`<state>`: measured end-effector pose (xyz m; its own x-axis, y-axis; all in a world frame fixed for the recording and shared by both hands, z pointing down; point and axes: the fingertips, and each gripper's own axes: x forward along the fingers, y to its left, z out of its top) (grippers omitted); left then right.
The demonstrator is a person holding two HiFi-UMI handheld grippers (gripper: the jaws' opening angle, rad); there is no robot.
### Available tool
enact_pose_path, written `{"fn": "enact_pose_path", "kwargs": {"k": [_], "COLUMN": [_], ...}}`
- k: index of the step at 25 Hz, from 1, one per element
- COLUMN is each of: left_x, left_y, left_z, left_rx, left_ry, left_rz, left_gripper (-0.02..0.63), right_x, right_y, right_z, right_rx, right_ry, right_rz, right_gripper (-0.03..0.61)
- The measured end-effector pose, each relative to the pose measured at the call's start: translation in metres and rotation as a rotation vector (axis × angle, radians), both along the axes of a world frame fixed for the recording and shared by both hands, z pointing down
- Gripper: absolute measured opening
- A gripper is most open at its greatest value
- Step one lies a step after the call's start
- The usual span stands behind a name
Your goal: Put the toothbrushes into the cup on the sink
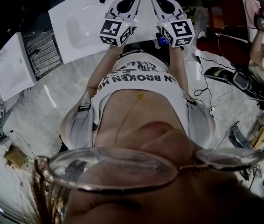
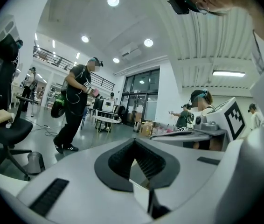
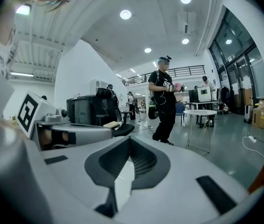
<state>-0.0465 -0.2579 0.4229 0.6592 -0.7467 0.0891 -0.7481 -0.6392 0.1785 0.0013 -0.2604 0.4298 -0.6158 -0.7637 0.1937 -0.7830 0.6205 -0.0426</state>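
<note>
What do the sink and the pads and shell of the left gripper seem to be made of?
Sink: white, smooth, faintly glossy, likely ceramic or cast resin; it cannot be told which. Left gripper: pads dark, matte, finely ribbed, probably rubber; shell white, matte, smooth, likely plastic.

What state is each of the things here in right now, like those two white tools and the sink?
Left tool, shut, nothing between its jaws.
Right tool, shut, nothing between its jaws.
Sink, in front of both tools; no cup or toothbrush in sight.
</note>
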Motion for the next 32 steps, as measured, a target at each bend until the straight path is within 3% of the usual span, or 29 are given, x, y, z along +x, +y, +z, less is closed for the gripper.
{"fn": "enact_pose_path", "kwargs": {"k": [10,23,32], "left_x": [0.012,0.016,0.008], "left_y": [-0.013,-0.023,-0.056], "left_z": [-0.025,-0.018,-0.019], "left_rx": [0.034,0.001,-0.044], "left_ry": [-0.024,-0.043,-0.032], "left_rz": [0.025,0.031,0.039], "left_gripper": [0.014,0.014,0.014], "right_x": [-0.002,0.002,-0.007], "right_y": [-0.016,-0.022,-0.055], "right_z": [-0.034,-0.029,-0.033], "right_rx": [0.044,0.012,-0.030], "right_ry": [-0.001,0.034,0.067], "right_rz": [-0.031,-0.042,-0.048], "right_gripper": [0.026,0.025,0.025]}}
